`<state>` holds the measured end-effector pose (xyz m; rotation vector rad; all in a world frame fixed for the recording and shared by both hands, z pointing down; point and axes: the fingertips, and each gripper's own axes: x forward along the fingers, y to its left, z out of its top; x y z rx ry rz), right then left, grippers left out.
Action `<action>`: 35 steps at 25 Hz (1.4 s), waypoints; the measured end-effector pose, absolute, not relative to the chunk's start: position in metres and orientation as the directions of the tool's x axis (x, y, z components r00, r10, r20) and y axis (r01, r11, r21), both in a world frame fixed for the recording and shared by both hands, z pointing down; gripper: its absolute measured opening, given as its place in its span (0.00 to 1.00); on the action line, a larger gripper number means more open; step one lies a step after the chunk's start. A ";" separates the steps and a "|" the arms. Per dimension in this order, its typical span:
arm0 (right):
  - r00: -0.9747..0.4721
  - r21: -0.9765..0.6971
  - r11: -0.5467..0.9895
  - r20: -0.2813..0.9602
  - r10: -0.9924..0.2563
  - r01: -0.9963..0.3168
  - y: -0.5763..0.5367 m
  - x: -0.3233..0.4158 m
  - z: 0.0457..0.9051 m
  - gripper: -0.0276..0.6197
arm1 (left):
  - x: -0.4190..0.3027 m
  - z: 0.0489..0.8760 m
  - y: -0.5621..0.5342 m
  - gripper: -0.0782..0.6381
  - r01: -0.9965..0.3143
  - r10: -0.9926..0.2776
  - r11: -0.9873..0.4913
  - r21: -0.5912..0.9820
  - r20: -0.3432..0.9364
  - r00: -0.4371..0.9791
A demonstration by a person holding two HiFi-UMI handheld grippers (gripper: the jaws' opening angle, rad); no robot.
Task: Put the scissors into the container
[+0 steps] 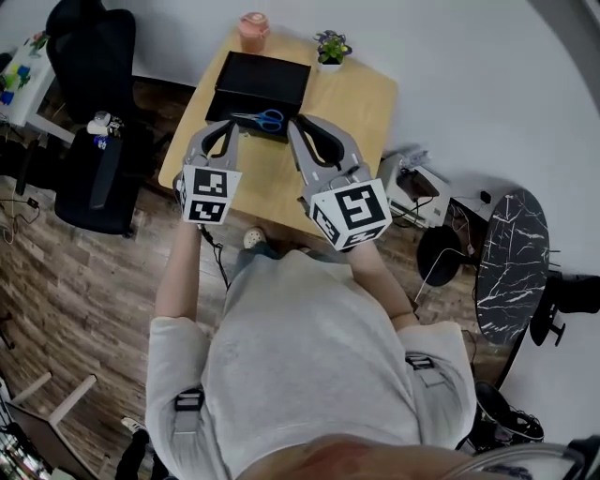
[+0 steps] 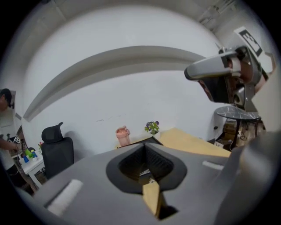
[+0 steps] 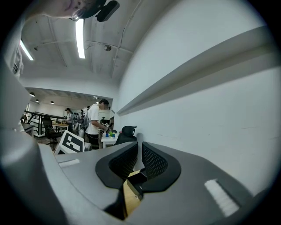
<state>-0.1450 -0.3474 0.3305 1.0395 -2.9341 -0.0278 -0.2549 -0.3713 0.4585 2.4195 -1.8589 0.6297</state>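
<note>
Progress: the blue-handled metal scissors [image 1: 262, 119] appear to lie on the near part of the flat black rectangular container [image 1: 267, 75] on the wooden desk [image 1: 347, 112]. The placing looks done or nearly so.
Container: it shows only the scissors; how deep they sit is unclear.
Your left gripper [image 1: 227, 126]: jaws together, empty.
Your right gripper [image 1: 302, 123]: jaws almost touching, holding nothing.

Blue-handled scissors [image 1: 265, 119] against a black rectangular container [image 1: 267, 80] on a pale yellow wooden table [image 1: 361, 108]; at 12 o'clock, a pink plastic bottle [image 1: 253, 28]; grey left gripper [image 1: 226, 127] and grey right gripper [image 1: 302, 124], marked in black-and-white squares.
</note>
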 end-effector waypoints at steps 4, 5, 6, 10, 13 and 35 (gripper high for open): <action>-0.793 0.027 0.793 0.005 -0.609 -0.609 -0.340 -0.140 0.325 0.09 | -0.250 0.437 -0.352 0.19 -0.957 -0.947 -0.234 -0.173 0.264 0.183; -0.796 0.027 0.796 0.004 -0.605 -0.605 -0.338 -0.138 0.324 0.09 | -0.249 0.432 -0.347 0.19 -0.962 -0.953 -0.220 -0.159 0.246 0.177; -0.799 0.027 0.798 0.002 -0.602 -0.602 -0.336 -0.136 0.323 0.09 | -0.248 0.426 -0.343 0.19 -0.968 -0.959 -0.206 -0.145 0.226 0.170; -0.812 0.027 0.811 -0.006 -0.584 -0.584 -0.329 -0.131 0.319 0.09 | -0.247 0.399 -0.323 0.19 -0.984 -0.982 -0.143 -0.110 0.136 0.127; -0.820 0.024 0.819 -0.015 -0.572 -0.573 -0.326 -0.125 0.318 0.09 | -0.248 0.381 -0.310 0.19 -0.991 -0.994 -0.089 -0.100 0.074 0.082; -0.804 0.035 0.805 -0.100 -0.587 -0.592 -0.311 -0.058 0.292 0.10 | -0.216 0.307 -0.244 0.19 -0.999 -0.987 0.043 0.012 -0.157 -0.044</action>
